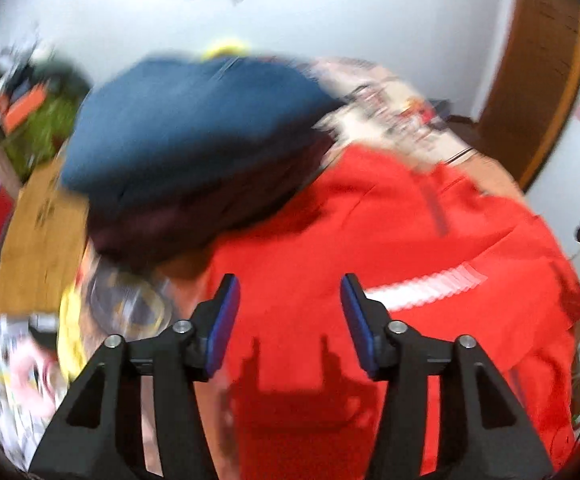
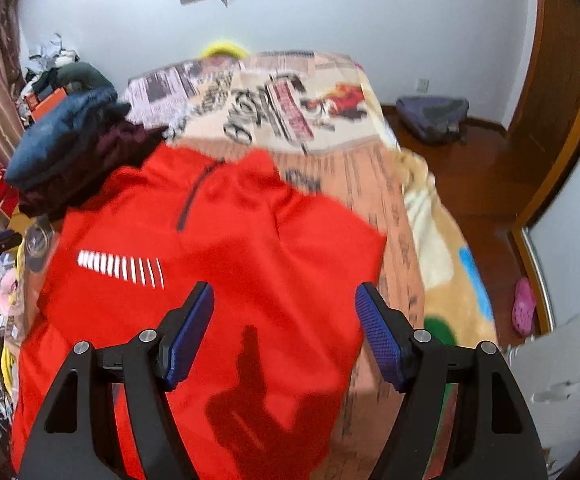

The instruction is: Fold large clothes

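Both claws hang over the bed (image 2: 374, 184), and the red top (image 2: 210, 240) lies spread flat on it, zip collar (image 2: 194, 196) at the far end, which looks like a garment laid out ready for a fold. The left claw (image 1: 290, 320) has its pads apart with nothing between them; only its shadow falls on the cloth. The right claw (image 2: 286, 336) stands wide too, empty, over the near hem. To the left of the top sits a pile of dark clothes (image 2: 66, 148), blue on maroon, probably stacked there out of the way. My guess: each claw will next go for an edge.
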The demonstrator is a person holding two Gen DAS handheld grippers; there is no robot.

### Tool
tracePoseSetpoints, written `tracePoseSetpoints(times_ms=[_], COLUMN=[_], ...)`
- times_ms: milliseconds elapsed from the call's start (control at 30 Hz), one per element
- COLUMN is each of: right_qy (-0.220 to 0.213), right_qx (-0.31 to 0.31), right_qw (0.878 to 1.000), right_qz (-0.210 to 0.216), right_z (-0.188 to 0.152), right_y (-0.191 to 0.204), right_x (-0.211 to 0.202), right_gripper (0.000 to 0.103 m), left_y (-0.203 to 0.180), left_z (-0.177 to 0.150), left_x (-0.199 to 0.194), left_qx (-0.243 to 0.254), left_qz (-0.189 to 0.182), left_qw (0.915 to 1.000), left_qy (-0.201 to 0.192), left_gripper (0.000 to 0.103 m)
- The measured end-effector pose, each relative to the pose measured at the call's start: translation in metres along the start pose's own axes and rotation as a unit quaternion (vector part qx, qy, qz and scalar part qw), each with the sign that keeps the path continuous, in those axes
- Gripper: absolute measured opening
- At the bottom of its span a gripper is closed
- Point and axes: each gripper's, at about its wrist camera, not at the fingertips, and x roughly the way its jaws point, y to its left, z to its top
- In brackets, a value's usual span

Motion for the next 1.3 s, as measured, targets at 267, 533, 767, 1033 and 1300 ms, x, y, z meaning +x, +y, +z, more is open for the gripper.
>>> tracePoseSetpoints(times_ms=[267, 533, 767, 1033, 1300], right_qy=[-0.022, 0.023, 0.092, 0.158, 0.179], right_qx=[-0.026, -0.033, -0.009, 0.022, 0.049], right_qw=[0.999, 0.999, 0.994, 0.986, 0.978], right_qz=[0.012, 0.036, 0.058, 0.052, 0.093], right_z=[0.044, 0.074, 0.098, 0.105, 0.095], right_y=[0.013, 0.014, 0.012, 0.009, 0.01], right_x=[0.012, 0.069, 0.146, 0.219, 0.221], right_gripper=[0.07, 0.07, 0.07, 0.07, 0.016], left_y=[-0.076, -0.086, -0.084, -0.078, -0.06], left_z=[0.06, 0.084, 0.096, 0.088, 0.094], left_x=[0.048, 0.126, 0.189, 0.232, 0.222], left_qx=[0.08, 0.042, 0.022, -0.001, -0.052], left_qz=[-0.027, -0.059, -0.072, -0.052, -0.082], left_qw=[0.9963, 0.9966, 0.9935, 0.9934, 0.9887], left_qy=[-0.017, 0.04, 0.086, 0.102, 0.114], left_gripper=[0.057, 0.057, 0.057, 0.056, 0.0])
